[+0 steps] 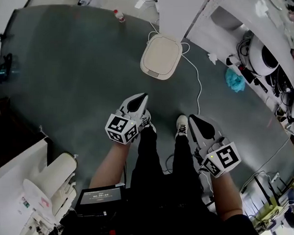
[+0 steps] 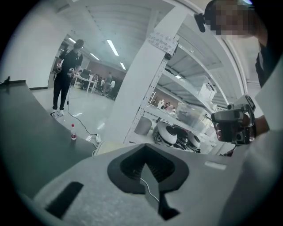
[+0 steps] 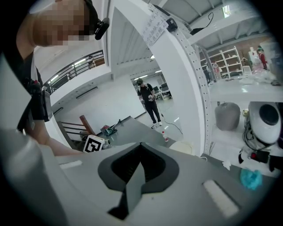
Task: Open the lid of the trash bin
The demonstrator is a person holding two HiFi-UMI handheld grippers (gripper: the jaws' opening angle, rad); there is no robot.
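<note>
The trash bin (image 1: 161,56) stands on the dark floor mat (image 1: 72,79) ahead of the person's shoes (image 1: 181,126), well apart from both grippers, with its cream lid (image 1: 161,53) shut flat on top. In the right gripper view only a sliver of that lid shows past the tool's body. A white cable (image 1: 199,83) passes close by the bin's right side and curves down toward the feet. Farther off, a water bottle (image 1: 118,15) stands at the mat's far edge, and a teal cloth (image 1: 235,80) lies by the shelving (image 1: 215,19) to the right.

The left gripper (image 1: 142,97) and the right gripper (image 1: 192,118) are held low by the legs, pointing forward. Each has its jaws pressed together to a single tip with nothing between them. The opening has not begun; the approach is the step in hand.

Likely trouble: jaws this tight cannot catch the lid's rim, so a closed tip would only poke it, and the bin, which looks light, might slide or tip. Prying at the hinge side would do the same. The cable beside the bin could snag a foot or a gripper on the way in
</note>
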